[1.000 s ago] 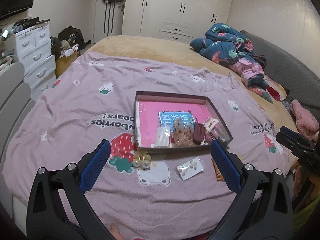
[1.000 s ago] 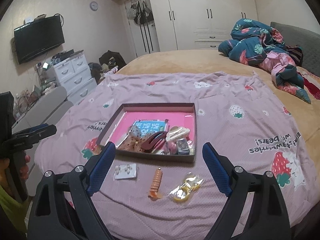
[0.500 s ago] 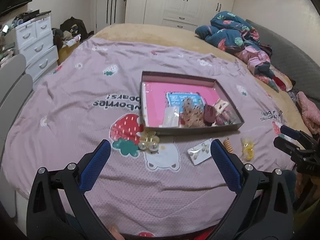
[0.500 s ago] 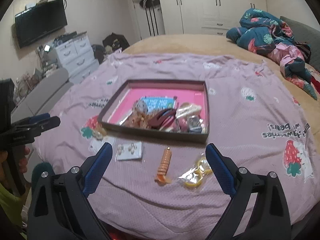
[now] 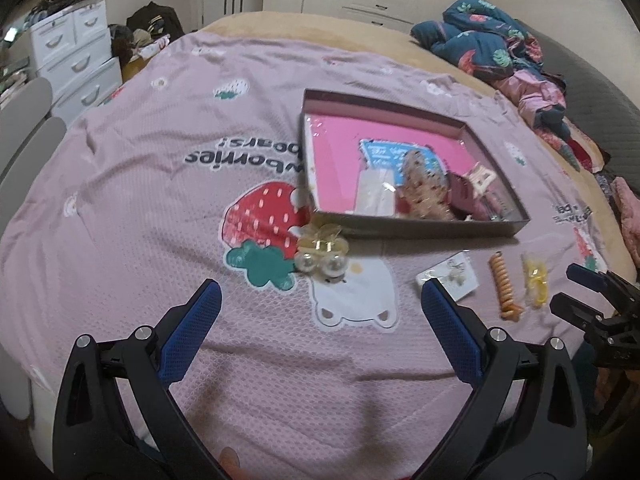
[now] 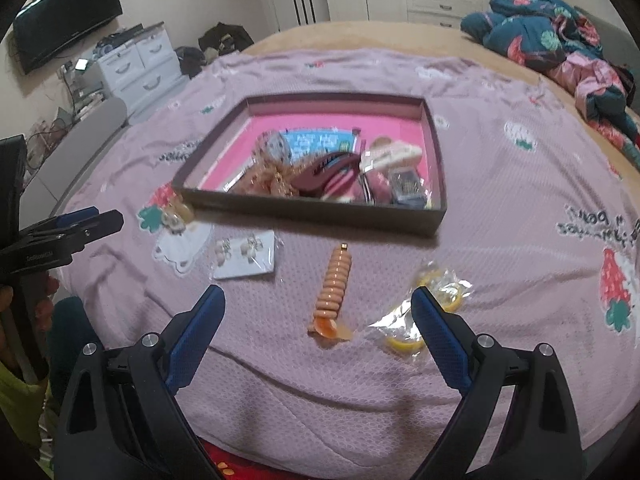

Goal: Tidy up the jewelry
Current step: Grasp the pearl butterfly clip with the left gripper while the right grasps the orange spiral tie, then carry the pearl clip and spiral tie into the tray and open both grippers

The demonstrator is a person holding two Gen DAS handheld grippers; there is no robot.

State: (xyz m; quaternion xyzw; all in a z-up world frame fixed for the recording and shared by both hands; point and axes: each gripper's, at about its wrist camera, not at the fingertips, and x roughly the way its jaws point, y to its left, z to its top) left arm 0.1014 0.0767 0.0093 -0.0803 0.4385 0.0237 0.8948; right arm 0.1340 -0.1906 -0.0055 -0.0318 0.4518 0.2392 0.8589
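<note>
A dark box with a pink floor (image 5: pixel 340 160) (image 6: pixel 320 216) lies on the bed and holds several hair clips and jewelry cards. In front of it lie a pearl hair clip (image 5: pixel 322 256) (image 6: pixel 176 216), a white earring card (image 5: pixel 450 276) (image 6: pixel 244 258), an orange spiral hair tie (image 5: pixel 505 290) (image 6: pixel 334 288) and a yellow item in a clear bag (image 5: pixel 536 280) (image 6: pixel 424 312). My left gripper (image 5: pixel 320 304) is open and empty, low over the sheet near the pearl clip. My right gripper (image 6: pixel 316 308) is open and empty, around the near end of the orange hair tie.
The bed has a pink strawberry-print sheet (image 5: pixel 140 200). A crumpled blue floral quilt (image 5: pixel 492 48) (image 6: pixel 540 36) lies at the far right. White drawers (image 5: pixel 76 52) and grey chair backs (image 5: pixel 24 128) stand to the left. The bed's front edge is just below both grippers.
Both grippers have moved forward and down toward the loose items in front of the box. Both stay open. Nothing on the bed has moved.
</note>
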